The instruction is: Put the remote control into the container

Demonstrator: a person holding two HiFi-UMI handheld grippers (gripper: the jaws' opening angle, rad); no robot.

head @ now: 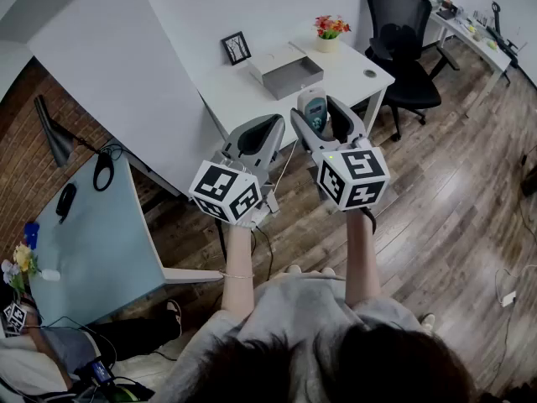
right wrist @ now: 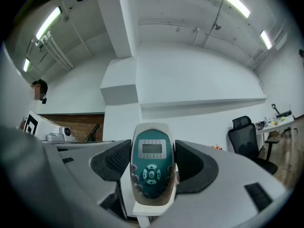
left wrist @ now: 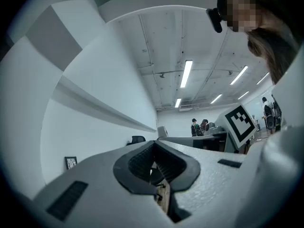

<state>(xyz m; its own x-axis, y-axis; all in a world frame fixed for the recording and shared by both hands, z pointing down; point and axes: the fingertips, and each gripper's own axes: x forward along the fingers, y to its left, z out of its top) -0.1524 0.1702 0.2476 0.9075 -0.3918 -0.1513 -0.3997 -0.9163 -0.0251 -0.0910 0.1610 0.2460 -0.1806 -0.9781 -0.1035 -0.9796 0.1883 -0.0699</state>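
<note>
In the head view both grippers are held up in the air over the near edge of a white table (head: pixel 220 99). My right gripper (head: pixel 320 112) is shut on a white remote control with a teal face (head: pixel 314 107). In the right gripper view the remote control (right wrist: pixel 151 167) stands upright between the two dark pads (right wrist: pixel 114 161), screen and buttons facing the camera. My left gripper (head: pixel 263 133) is to its left with jaws together and nothing in them, as the left gripper view (left wrist: pixel 155 169) also shows. The container, an open grey box (head: pixel 286 73), lies on the table beyond the grippers.
On the table stand a small black picture frame (head: pixel 236 47) and a pot of flowers (head: pixel 329 34). A black office chair (head: pixel 404 42) is at the table's right end. A pale blue table (head: pixel 94 235) and a black lamp (head: pixel 52 133) are at the left.
</note>
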